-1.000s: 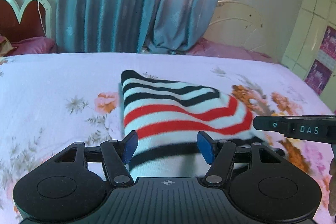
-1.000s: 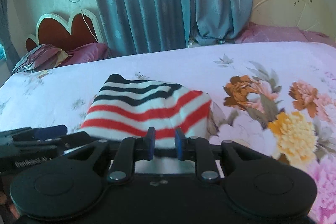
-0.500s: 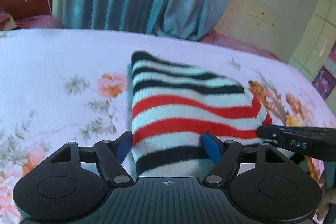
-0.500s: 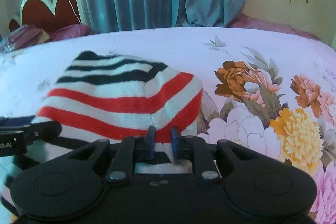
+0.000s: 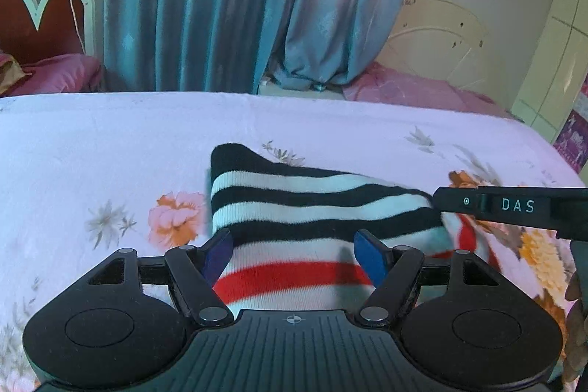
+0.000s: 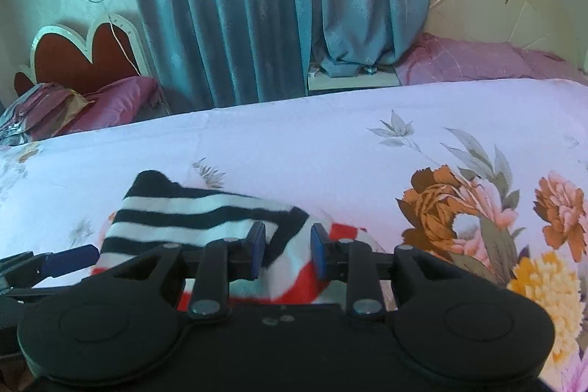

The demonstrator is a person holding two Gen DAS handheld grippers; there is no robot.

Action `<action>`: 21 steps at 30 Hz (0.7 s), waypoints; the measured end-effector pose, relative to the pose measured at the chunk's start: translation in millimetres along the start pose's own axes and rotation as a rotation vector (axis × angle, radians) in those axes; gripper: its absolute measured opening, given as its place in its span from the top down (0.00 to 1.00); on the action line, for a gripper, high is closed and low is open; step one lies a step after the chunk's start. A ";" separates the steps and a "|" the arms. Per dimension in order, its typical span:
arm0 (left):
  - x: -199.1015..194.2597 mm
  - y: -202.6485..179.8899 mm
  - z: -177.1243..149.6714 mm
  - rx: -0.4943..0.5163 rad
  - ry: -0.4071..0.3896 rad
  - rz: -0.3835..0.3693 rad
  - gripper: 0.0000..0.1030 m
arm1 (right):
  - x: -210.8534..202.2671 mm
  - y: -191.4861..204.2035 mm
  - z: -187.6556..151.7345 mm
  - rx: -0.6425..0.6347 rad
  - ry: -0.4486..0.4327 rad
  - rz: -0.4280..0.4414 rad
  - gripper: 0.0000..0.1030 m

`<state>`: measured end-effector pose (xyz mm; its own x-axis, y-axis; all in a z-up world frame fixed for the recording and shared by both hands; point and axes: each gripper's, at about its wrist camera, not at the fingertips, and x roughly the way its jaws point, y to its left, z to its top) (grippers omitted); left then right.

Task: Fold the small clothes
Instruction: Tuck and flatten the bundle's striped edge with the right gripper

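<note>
**Currently: one striped garment between two grippers on the bed**

One striped garment [image 5: 312, 208] lies on the floral bedsheet [image 5: 92, 142], folded over itself, its far black edge toward the curtain [image 5: 228, 2]. Bare sheet extends left of and beyond the garment; to its right lie large printed flowers.

Left gripper [image 5: 294, 254]: jaws spread wide, one blue pad at each side of the garment's near end, cloth lying between them; contact cannot be determined. Right gripper [image 6: 286, 250]: jaws at a narrow gap over the garment's right edge, cloth visible between the pads; grip cannot be confirmed.

Count: two grippers, one garment, two headboards at the far side.
</note>
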<state>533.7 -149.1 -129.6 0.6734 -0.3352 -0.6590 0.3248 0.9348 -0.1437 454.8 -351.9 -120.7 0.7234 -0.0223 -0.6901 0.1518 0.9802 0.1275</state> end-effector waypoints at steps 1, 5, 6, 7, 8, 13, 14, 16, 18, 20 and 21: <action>5.2 0.7 0.2 0.002 0.007 0.007 0.30 | 4.9 1.5 0.5 -0.013 0.004 -0.011 0.75; 19.6 1.1 -2.7 0.023 0.033 0.017 0.30 | 26.4 1.6 -5.6 -0.059 0.047 -0.043 0.75; 20.5 1.3 -3.1 0.024 0.033 0.014 0.30 | 30.2 0.1 -7.9 -0.065 0.054 -0.048 0.75; 21.1 1.4 -3.3 0.024 0.032 0.012 0.30 | 33.7 -2.2 -9.9 -0.066 0.058 -0.057 0.75; 22.2 1.7 -3.3 0.026 0.031 0.011 0.30 | 37.5 -5.3 -12.1 -0.063 0.059 -0.066 0.75; 27.0 5.2 -6.0 0.010 0.029 0.010 0.30 | 44.6 -7.5 -15.9 -0.066 0.054 -0.079 0.75; 29.4 6.0 -7.0 0.014 0.026 0.010 0.30 | 45.5 -6.2 -17.6 -0.079 0.048 -0.084 0.75; 30.9 5.5 -8.5 0.012 0.024 0.016 0.29 | 49.4 -6.8 -23.0 -0.095 0.035 -0.086 0.74; 29.6 3.7 -7.3 0.017 0.026 0.021 0.30 | 49.7 -9.4 -20.4 -0.071 0.048 -0.079 0.74; 26.2 2.3 -6.7 0.026 0.022 0.024 0.30 | 47.6 -8.7 -18.9 -0.082 0.057 -0.080 0.74; 24.3 1.3 -6.5 0.036 0.018 0.028 0.30 | 45.8 -9.0 -17.9 -0.076 0.061 -0.078 0.74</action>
<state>546.1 -155.3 -150.6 0.6708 -0.3064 -0.6754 0.3296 0.9390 -0.0986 474.4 -358.2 -166.2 0.6685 -0.0888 -0.7384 0.1524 0.9881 0.0191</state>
